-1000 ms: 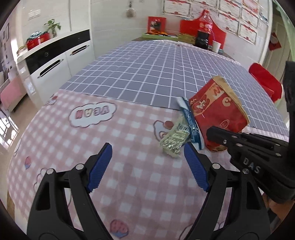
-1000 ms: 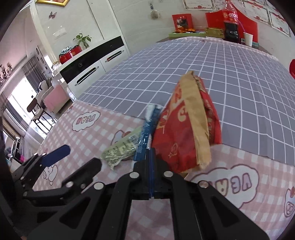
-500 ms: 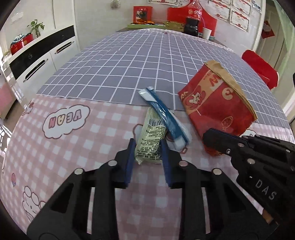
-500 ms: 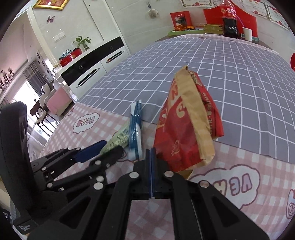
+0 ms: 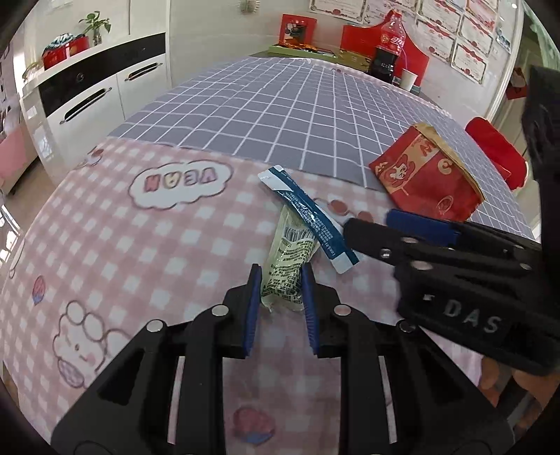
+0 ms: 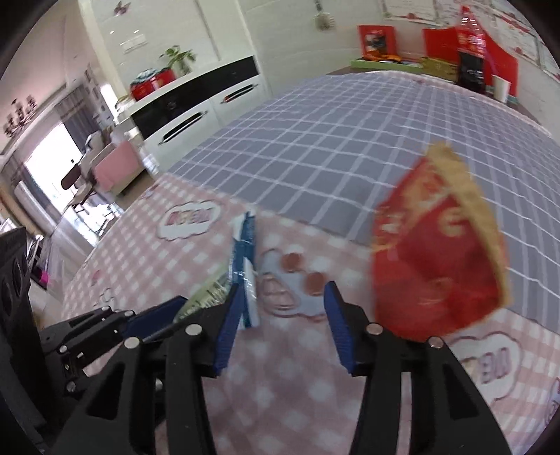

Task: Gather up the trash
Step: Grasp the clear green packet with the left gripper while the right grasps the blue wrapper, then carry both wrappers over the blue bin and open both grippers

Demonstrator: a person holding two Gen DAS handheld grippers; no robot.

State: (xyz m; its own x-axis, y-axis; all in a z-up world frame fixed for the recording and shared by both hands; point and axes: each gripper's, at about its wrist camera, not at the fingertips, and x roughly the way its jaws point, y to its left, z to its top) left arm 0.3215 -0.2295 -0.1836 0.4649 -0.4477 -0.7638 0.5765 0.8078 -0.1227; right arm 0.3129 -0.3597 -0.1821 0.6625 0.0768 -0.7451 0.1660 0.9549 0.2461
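Bright daylight from a window (image 6: 45,171); right wrist view motion-blurred, both views bent at the fisheye edges.

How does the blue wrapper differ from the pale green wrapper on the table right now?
The blue wrapper is a slim blue and white strip lying free; the pale green wrapper is wider, crinkled and barcoded, with its near end between the left tongs. The blue one overlaps the green one's far end. Both lie on the pink checked cloth.

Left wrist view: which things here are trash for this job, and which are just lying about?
Trash to collect:
- green wrapper, between the left gripper jaws
- blue wrapper
- red snack bag

Lying about:
- cola bottle
- paper cup
- potted plant
- red tin
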